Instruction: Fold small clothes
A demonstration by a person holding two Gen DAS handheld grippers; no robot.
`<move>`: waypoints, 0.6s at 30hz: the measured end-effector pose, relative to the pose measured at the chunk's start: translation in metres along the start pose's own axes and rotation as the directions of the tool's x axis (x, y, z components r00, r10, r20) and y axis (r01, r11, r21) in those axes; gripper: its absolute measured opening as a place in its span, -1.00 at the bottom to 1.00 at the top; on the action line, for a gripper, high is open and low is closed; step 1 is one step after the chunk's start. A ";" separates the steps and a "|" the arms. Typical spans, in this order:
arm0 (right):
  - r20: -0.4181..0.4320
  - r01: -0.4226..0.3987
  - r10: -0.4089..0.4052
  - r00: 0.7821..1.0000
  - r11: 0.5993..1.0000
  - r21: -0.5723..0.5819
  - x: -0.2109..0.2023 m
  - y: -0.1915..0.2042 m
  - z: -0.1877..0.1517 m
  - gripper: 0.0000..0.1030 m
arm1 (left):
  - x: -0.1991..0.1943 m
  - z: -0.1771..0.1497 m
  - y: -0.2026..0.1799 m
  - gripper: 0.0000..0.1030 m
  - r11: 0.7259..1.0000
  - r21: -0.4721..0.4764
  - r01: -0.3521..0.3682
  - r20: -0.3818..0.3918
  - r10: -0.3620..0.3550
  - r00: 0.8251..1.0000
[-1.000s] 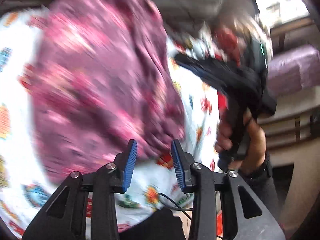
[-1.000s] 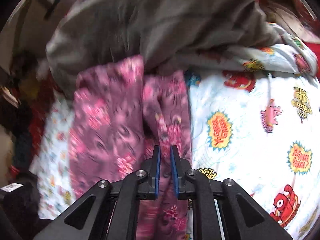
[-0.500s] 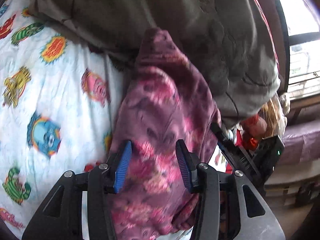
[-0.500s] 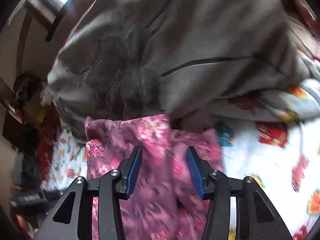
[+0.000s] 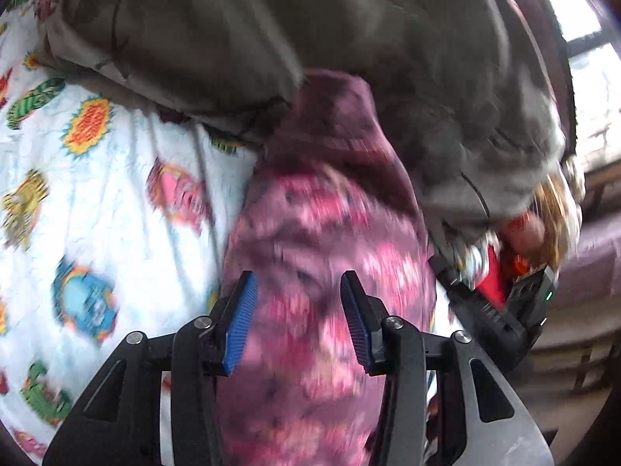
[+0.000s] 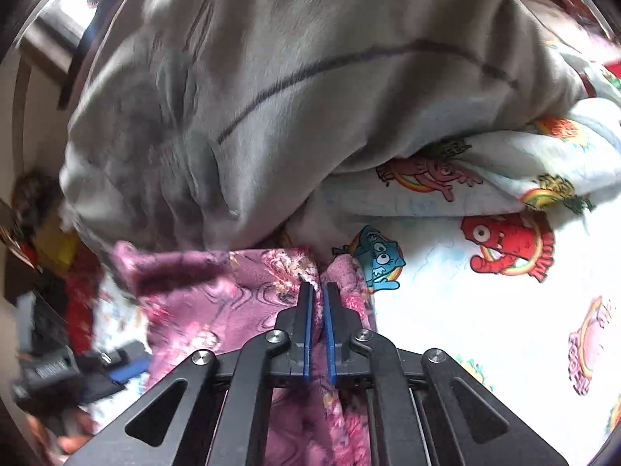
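Right claw [image 6: 318,291] just clenched on pink garment [image 6: 217,303]; grey blanket [image 6: 271,97] overhangs; left claw [image 5: 297,291] released.

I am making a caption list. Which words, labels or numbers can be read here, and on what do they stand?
None can be read surely.
Bedsheet: curved letters beside the red monster, too distorted.
Right gripper, fingers just closing on the pink garment: white marks on its body, left wrist view, blurred.
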State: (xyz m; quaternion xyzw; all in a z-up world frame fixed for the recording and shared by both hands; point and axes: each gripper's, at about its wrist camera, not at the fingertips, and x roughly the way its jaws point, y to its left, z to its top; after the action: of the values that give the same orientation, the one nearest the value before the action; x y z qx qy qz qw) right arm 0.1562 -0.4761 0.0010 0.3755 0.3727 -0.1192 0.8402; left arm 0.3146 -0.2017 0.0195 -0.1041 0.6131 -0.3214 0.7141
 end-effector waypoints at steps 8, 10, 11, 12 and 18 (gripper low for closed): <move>-0.091 -0.114 0.103 0.991 0.985 -0.127 -0.073 0.003 -0.073 -0.36 | -0.027 -0.094 0.018 -0.17 0.996 0.082 0.047 -0.025 -0.045 0.999; -0.126 -0.132 0.114 0.985 0.981 -0.146 -0.066 0.013 -0.090 -0.36 | -0.021 -0.107 0.018 -0.17 0.997 0.063 0.054 -0.048 -0.051 0.998; -0.168 -0.118 0.088 0.982 0.978 -0.173 -0.060 0.017 -0.103 -0.35 | -0.021 -0.112 0.022 -0.17 0.998 0.050 0.046 -0.061 -0.042 0.997; -0.198 -0.096 0.056 0.979 0.976 -0.198 -0.053 0.016 -0.112 -0.32 | -0.022 -0.114 0.024 -0.17 0.998 0.046 0.039 -0.067 -0.036 0.997; -0.067 -0.126 0.112 0.991 0.956 -0.266 -0.097 0.021 -0.119 -0.83 | -0.034 -0.121 0.021 -0.17 0.999 0.050 0.014 -0.058 -0.011 0.998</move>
State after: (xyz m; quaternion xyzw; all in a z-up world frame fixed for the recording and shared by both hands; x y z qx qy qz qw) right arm 0.0352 -0.3834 0.0294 0.2826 0.3837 -0.0071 0.8791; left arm 0.2062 -0.1362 0.0087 -0.0807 0.6246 -0.3442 0.6964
